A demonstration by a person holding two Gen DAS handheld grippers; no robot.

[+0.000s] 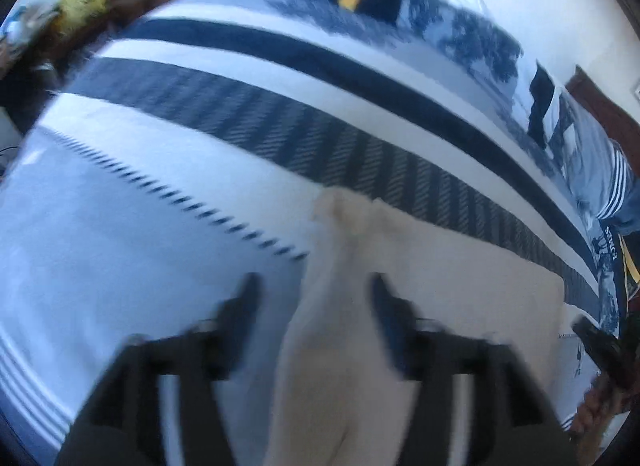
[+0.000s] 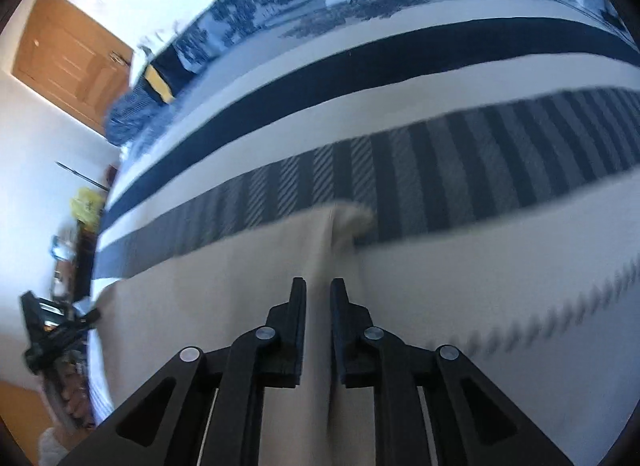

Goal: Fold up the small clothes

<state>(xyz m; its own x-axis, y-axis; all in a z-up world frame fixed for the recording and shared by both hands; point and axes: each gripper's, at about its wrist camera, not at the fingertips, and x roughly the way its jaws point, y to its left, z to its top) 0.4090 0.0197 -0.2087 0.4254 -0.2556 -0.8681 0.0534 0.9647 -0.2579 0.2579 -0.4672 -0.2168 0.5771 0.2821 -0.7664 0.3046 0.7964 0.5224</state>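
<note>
Lying flat on the striped bedspread point(image 2: 440, 45), the cream garment point(image 1: 440, 286) runs lengthwise between the 2 tools, one raised fold inside the spread left gripper point(image 1: 316, 286), another inside the part-open right gripper point(image 2: 318, 290), neither visibly pinching

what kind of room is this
Most likely a bedroom: a bed with a navy-and-white striped bedspread fills the view, a cream garment lies on it, and a wooden door stands in the white wall.

Left tongs point(image 1: 316, 294) angle steeply downward, jaws spread wide; right tongs point(image 2: 318, 290) also point down, jaws narrowly parted.
</note>
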